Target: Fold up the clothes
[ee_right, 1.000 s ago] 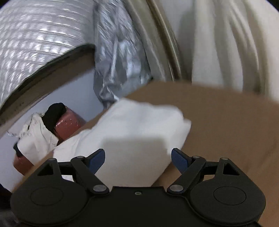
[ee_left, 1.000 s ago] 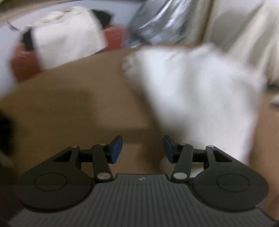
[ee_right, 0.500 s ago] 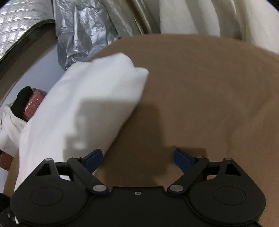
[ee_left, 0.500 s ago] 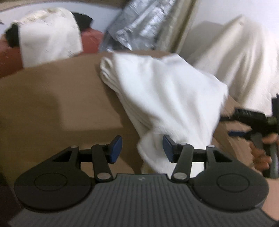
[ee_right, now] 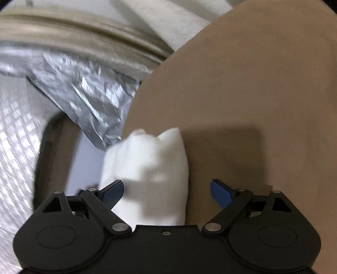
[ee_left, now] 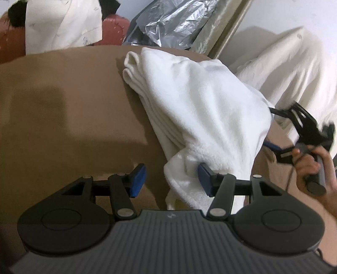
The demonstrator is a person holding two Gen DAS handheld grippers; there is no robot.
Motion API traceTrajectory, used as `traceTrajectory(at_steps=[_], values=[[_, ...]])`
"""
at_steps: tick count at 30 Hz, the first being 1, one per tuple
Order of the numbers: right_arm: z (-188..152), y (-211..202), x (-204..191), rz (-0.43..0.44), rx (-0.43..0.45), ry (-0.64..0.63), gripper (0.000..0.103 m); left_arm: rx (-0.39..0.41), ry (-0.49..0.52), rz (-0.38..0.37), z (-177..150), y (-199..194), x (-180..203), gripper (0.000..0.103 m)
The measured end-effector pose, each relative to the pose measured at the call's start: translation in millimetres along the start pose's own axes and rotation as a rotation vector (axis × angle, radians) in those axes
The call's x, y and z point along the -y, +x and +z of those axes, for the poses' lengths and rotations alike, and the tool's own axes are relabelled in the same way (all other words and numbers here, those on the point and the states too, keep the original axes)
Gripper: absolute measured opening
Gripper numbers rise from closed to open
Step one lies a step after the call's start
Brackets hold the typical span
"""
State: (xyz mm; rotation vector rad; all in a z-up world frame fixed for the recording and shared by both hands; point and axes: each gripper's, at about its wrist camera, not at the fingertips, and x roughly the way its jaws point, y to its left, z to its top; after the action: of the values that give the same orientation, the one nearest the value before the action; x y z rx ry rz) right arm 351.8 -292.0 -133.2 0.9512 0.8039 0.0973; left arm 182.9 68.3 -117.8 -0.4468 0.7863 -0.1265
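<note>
A white fluffy garment (ee_left: 200, 109), folded into a thick stack, lies on the brown surface (ee_left: 63, 101). Its near corner hangs between the jaws of my left gripper (ee_left: 171, 180). The right pad touches the fleece, the left pad stands free, and the jaws are opening. My right gripper (ee_left: 274, 127), held by a hand (ee_left: 311, 168), sits at the garment's right edge. In the right wrist view the garment's end (ee_right: 151, 168) lies between the wide jaws of my right gripper (ee_right: 166, 191). It is beside the left pad and well apart from the right one, and the jaws are closing slightly.
A red suitcase (ee_left: 113, 29) draped with a white shirt (ee_left: 63, 23) stands beyond the surface's far left edge. Crumpled silver foil (ee_left: 168, 19) and a pale frame (ee_left: 227, 31) lean behind. Cream fabric (ee_left: 294, 69) hangs at the right. Quilted silver material (ee_right: 16, 147) fills the right view's left side.
The garment's near corner has come between my left jaws. The right gripper has rolled and dropped to the garment's edge, so its end now sits between the right jaws.
</note>
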Motion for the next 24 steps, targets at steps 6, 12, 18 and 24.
traceTrajectory(at_steps=[6, 12, 18, 24], values=[[-24.8, 18.9, -122.9, -0.225, 0.011, -0.786, 0.035, -0.022, -0.009, -0.035, -4.0, 10.0, -2.3, 0.056], [-64.2, 21.2, -109.8, -0.396, 0.106, -0.921, 0.037, -0.06, -0.002, -0.005, -3.1, 12.7, -0.9, 0.067], [-94.6, -37.5, -88.7, -0.334, 0.143, -0.864, 0.043, -0.033, 0.059, 0.051, 2.6, 0.9, 9.1, 0.077], [-137.5, -93.2, -102.6, -0.278, 0.109, -0.99, 0.065, 0.032, 0.228, 0.12, 12.6, -18.9, 23.2, 0.093]])
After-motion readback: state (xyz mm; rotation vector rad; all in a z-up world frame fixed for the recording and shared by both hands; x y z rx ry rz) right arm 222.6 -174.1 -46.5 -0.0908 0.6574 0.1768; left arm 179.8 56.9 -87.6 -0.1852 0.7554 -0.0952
